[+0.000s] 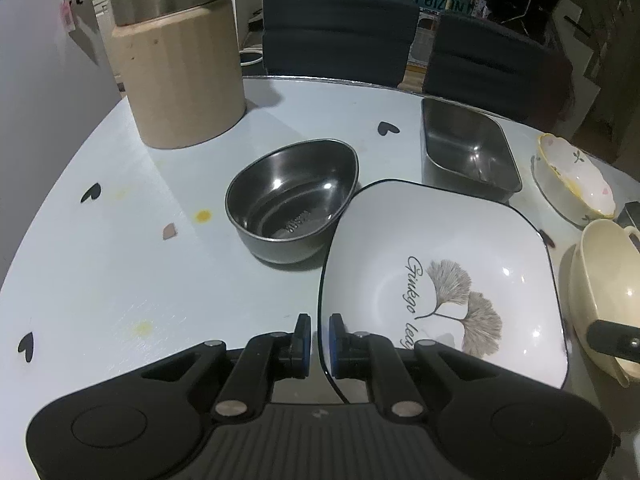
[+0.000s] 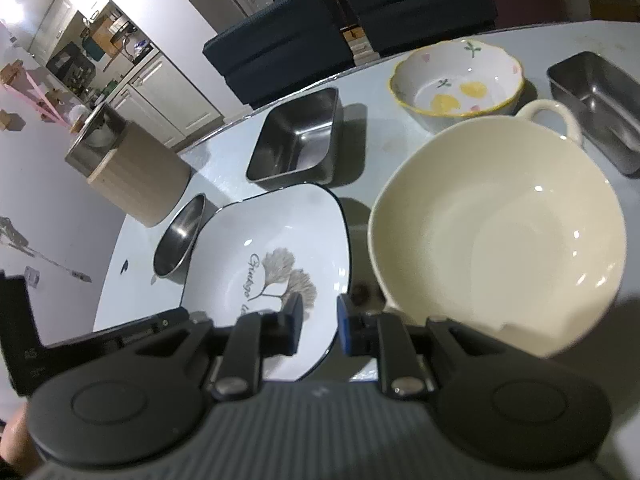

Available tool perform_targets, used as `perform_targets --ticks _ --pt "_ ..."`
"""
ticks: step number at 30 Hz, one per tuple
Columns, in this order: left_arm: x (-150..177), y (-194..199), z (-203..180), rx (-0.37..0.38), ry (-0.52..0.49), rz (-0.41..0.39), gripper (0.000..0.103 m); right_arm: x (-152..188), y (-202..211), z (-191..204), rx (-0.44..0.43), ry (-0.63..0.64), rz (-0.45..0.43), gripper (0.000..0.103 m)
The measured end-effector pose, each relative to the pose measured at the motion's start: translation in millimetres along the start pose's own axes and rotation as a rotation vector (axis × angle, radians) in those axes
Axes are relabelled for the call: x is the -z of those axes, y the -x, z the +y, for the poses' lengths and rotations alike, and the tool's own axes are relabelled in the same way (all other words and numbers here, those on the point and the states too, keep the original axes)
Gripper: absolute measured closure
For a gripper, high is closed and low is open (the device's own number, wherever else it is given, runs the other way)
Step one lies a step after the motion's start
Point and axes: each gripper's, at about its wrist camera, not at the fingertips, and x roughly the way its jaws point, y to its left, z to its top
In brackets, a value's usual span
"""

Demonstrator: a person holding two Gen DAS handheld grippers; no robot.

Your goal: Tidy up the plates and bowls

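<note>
Your left tool point(image 1: 319, 326) is nearly closed, its blue pads clamped on the near left rim of the white square plate point(image 1: 440, 280). The plate sits tilted, its far corner raised toward the round steel bowl point(image 1: 292, 204) and overlapping that bowl's near right edge in the view. The plate's printed lettering and ginkgo leaves run lengthwise away from you, stems pointing toward the near edge.

Your right tool point(image 2: 318, 316) stands narrowly apart with the plate's near right rim point(image 2: 340, 280) between the pads; you cannot tell whether they press on it. Just right of it the cream bowl point(image 2: 500, 232) rests on the tabletop point(image 1: 100, 272), its loop handle pointing away from you toward the flowered bowl point(image 2: 456, 80).

A rectangular steel tray point(image 2: 298, 140) lies beyond the plate, long axis running away from you. A second steel tray point(image 2: 596, 104) lies far right, and a beige canister point(image 1: 176, 76) stands at far left.
</note>
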Motion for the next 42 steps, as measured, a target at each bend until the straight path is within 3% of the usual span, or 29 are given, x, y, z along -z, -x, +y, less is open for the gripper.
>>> perform_targets --ticks 7,17,29,42 --pt "-1.2 0.0 8.0 0.041 0.012 0.004 0.093 -0.6 -15.6 6.9 0.033 0.03 0.023 0.08" --pt "-12.8 -4.5 5.1 0.054 0.003 -0.065 0.093 -7.9 -33.2 8.2 0.085 0.045 0.031 0.081" --pt "-19.3 -19.2 14.7 0.087 -0.011 -0.039 0.096 -11.0 -50.0 4.1 0.113 0.036 0.055 0.094" --pt "-24.5 -26.9 22.9 0.145 -0.002 -0.018 0.096 -14.8 -57.4 10.0 0.137 0.067 0.05 0.094"
